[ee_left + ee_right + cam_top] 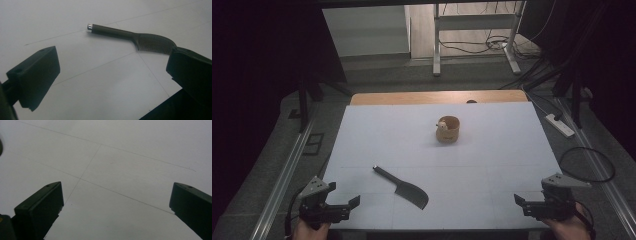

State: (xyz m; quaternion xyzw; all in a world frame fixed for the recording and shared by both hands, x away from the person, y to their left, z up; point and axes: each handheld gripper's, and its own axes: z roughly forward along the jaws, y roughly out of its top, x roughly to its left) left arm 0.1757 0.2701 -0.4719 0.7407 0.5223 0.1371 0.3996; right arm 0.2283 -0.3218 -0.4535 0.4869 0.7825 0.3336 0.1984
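Dark knife (404,188) flat on white bench (492,150), near front edge, left of middle. Long line slanted: thin handle pointing up-left and away, wide blade toward front-right. Left hand-held gripper (343,205) just beside it, jaws wide apart, nothing between. Right hand-held gripper (523,204) well apart from knife, jaws wide apart too, empty. Left one nearer, likely first to reach. Small wooden cup (447,130) farther back, untouched.

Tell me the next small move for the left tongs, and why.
Probably ease the left tongs forward toward the dark knife: their jaws stand open and empty, and the knife lies flat on the white table just ahead, untouched.
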